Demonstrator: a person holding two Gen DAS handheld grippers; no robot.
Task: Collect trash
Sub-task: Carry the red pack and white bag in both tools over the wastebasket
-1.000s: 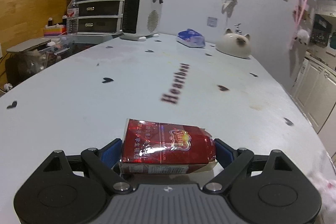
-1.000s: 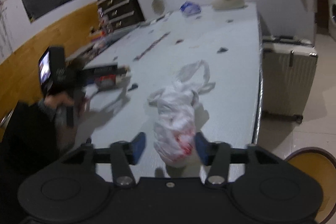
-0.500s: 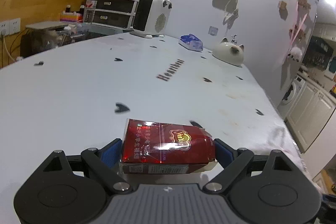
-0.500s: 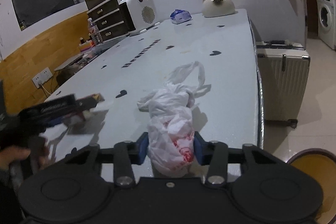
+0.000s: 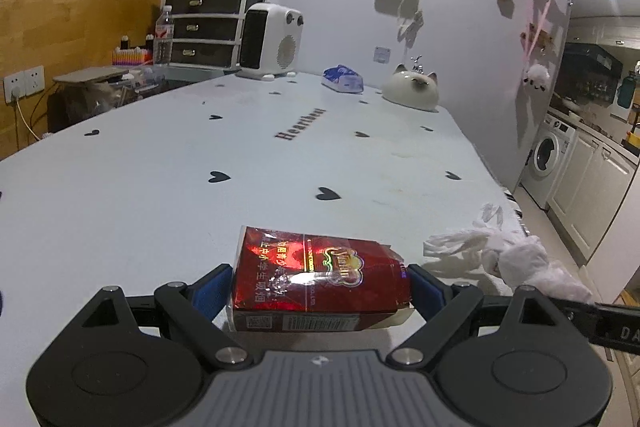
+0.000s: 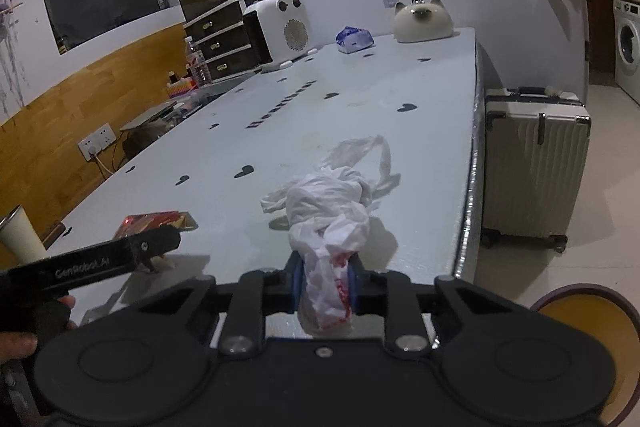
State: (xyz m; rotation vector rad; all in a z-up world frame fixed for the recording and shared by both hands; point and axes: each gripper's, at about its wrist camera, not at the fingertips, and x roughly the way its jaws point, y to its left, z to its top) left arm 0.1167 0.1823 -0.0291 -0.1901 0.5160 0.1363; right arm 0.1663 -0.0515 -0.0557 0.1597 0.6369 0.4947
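Left claw: the left gripper (image 5: 318, 287) is clamped on a red cigarette pack (image 5: 320, 279), blue pads pressed to both short ends, the pack lying flat and crosswise.
Right claw: the right gripper (image 6: 325, 287) is squeezed narrow on the neck of a white plastic bag (image 6: 330, 211), red print showing between the pads.
Pack position: low over the tabletop (image 5: 160, 179) near its front edge, left of the bag.
Bag position: crumpled on the tabletop close to the right edge, handles trailing away from the claw.
Far end: white heater (image 5: 272, 43), blue tissue pack (image 5: 343, 79), cat-shaped jar (image 5: 412, 91).
Floor right: pale suitcase (image 6: 536, 163) beside the table.
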